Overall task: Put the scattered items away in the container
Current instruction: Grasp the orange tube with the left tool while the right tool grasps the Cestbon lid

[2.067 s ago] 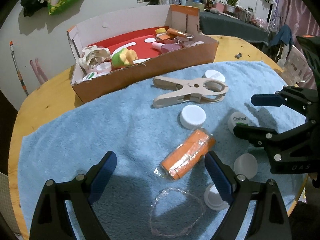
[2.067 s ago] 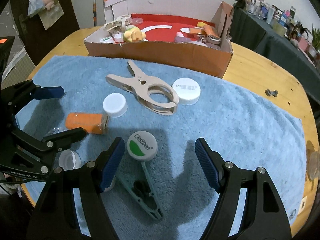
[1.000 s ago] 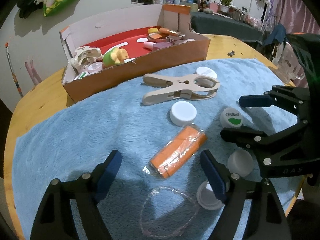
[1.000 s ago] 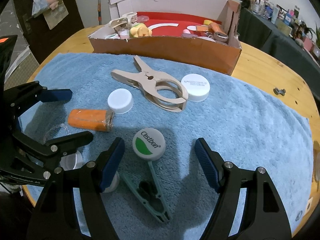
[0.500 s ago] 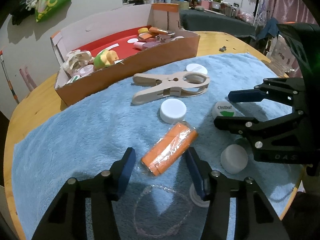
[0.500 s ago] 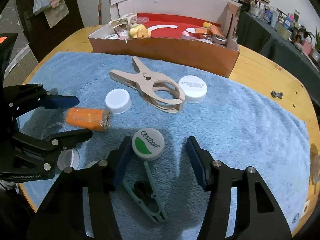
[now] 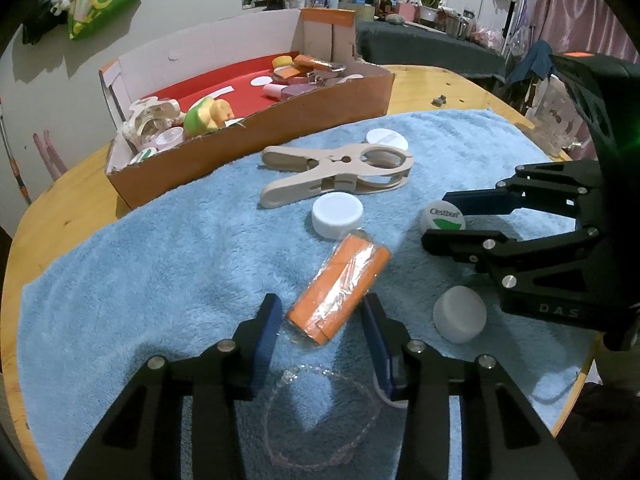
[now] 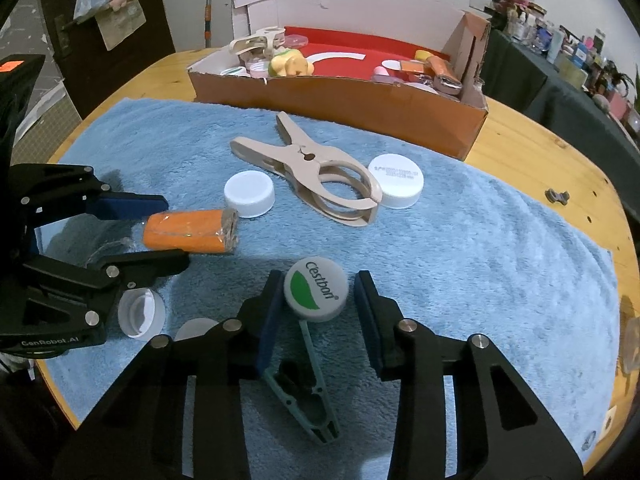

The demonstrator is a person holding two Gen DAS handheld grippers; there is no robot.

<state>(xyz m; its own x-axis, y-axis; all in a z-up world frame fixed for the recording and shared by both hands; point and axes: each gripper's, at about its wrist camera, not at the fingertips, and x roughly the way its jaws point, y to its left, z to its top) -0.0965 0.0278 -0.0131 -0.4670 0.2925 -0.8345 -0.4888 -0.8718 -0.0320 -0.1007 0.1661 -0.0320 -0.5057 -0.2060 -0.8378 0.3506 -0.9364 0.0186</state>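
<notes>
My left gripper [image 7: 318, 326] is closing around the orange wrapped pack [image 7: 339, 289], pads not quite touching. My right gripper [image 8: 316, 310] is closing on the round Cestbon lid [image 8: 315, 290], a slim gap left. Both lie on the fluffy blue towel [image 8: 480, 248], cardboard box [image 8: 340, 96] beyond. Pack looks light, crinkly, slippery film: grip mid-body. Lid is rigid, smooth plastic: pinch its rim.

The left tool [image 7: 320, 322] is closing around the near end of an orange packet [image 7: 340, 286] on the blue towel [image 7: 140, 272]. To its right, the right tool [image 7: 434, 220] brackets a green-and-white cap [image 7: 442, 218].
</notes>
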